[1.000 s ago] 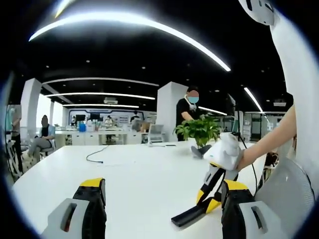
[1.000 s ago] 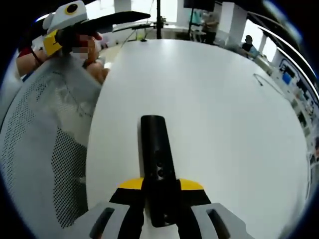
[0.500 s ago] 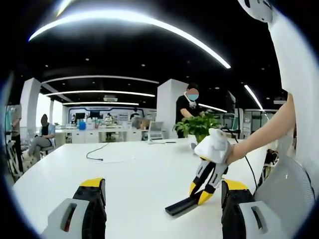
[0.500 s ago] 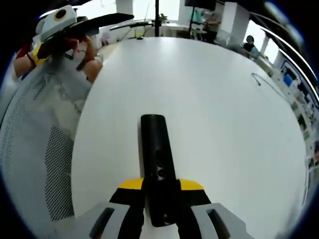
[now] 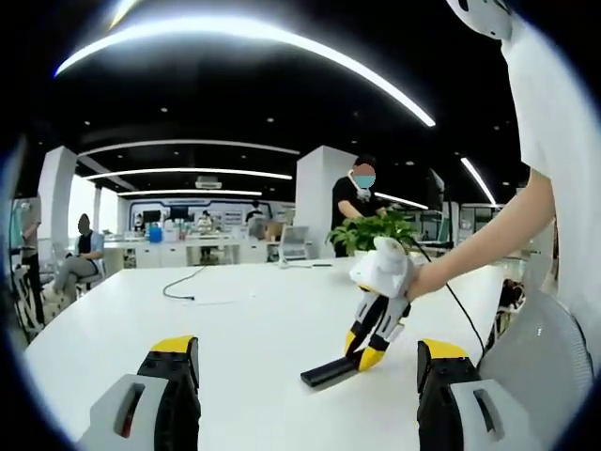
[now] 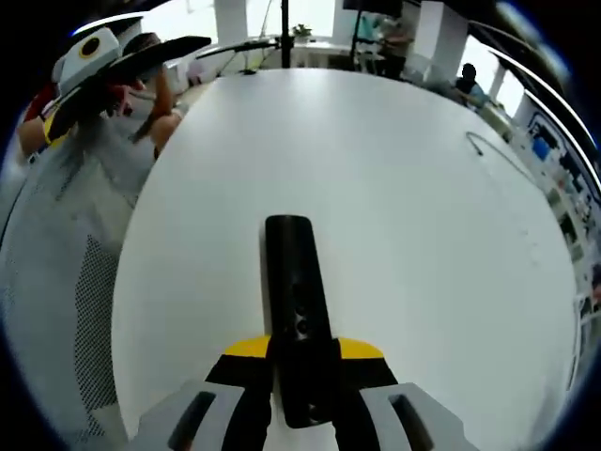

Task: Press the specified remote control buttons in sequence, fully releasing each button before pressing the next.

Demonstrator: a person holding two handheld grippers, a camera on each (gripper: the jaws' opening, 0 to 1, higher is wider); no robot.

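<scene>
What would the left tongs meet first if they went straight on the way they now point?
Probably nothing close. The left tongs are open, aimed low across the bare white table. The remote, held in the right tongs, lies just right of that line, though depth is hard to judge.

Right gripper (image 6: 302, 376) jaws clamp black remote (image 6: 296, 310) over white table (image 6: 404, 207).

Both views skim low, sharing the table (image 5: 254, 329).
</scene>
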